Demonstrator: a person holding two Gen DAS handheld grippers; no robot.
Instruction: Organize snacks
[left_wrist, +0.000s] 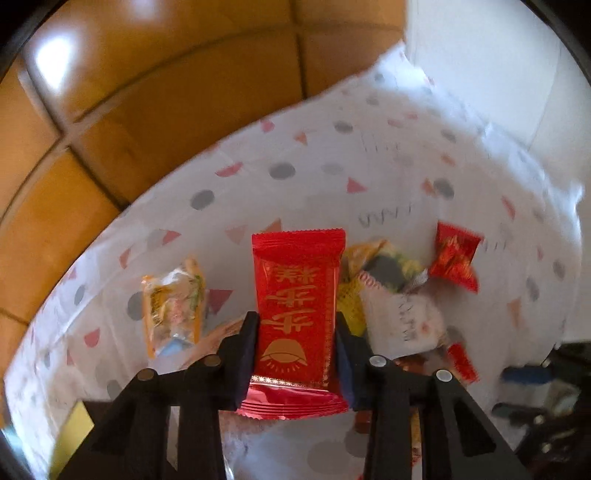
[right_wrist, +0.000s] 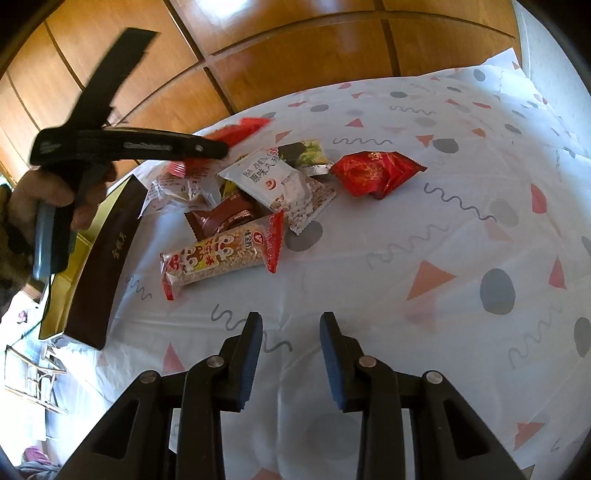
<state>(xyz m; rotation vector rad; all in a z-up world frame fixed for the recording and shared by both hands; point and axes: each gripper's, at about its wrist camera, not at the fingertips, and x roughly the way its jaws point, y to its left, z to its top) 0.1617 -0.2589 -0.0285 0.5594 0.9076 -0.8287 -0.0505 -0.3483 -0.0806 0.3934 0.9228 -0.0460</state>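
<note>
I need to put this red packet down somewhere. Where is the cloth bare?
Bare patterned tablecloth lies right of the long beige snack bar, below the crumpled red wrapper, and ahead of the open right tongs. The pile beside the dark brown box is crowded.

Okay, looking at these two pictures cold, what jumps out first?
The red snack packet with gold lettering, clamped between the left gripper fingers and filling the centre of the left wrist view. Next, the jumbled snack pile on the patterned tablecloth, beside a dark brown box at the left. The right gripper hangs open and empty above the cloth.
</note>
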